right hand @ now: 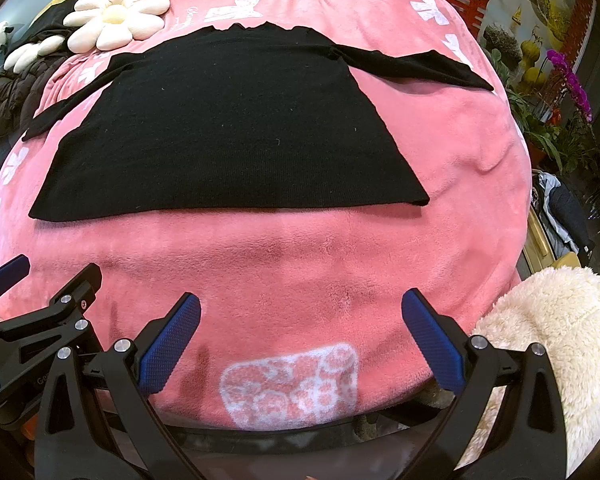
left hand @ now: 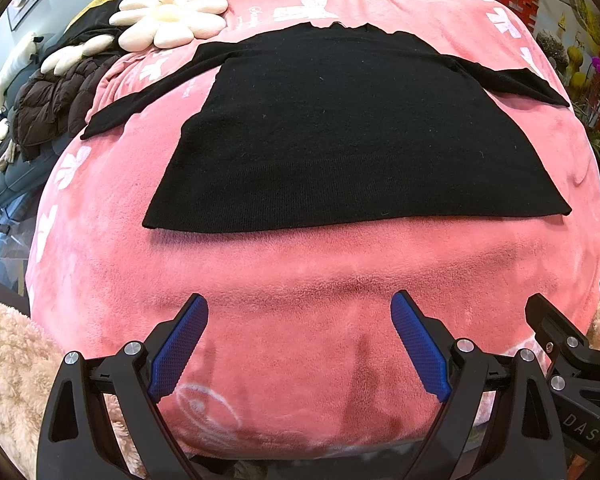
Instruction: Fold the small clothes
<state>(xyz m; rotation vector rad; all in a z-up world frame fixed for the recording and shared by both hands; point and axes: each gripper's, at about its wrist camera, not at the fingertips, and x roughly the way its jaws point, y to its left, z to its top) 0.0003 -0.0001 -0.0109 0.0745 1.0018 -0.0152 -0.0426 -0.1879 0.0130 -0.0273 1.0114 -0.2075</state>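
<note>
Two grippers hover side by side over the near edge of a pink fleece blanket, and we hold nothing in either. Our left gripper has its blue pads spread wide; our right gripper stands equally splayed. On the right gripper's body, seen from the left wrist view, we read "DAS", the rest cut off. A white tag on the left gripper's body shows handwritten digits we cannot fully read. A black sweater lies flat farther off, hem nearest us, both sleeves stretched outward. Faint white script on the blanket beyond is illegible. A daisy cushion sits far left.
</note>
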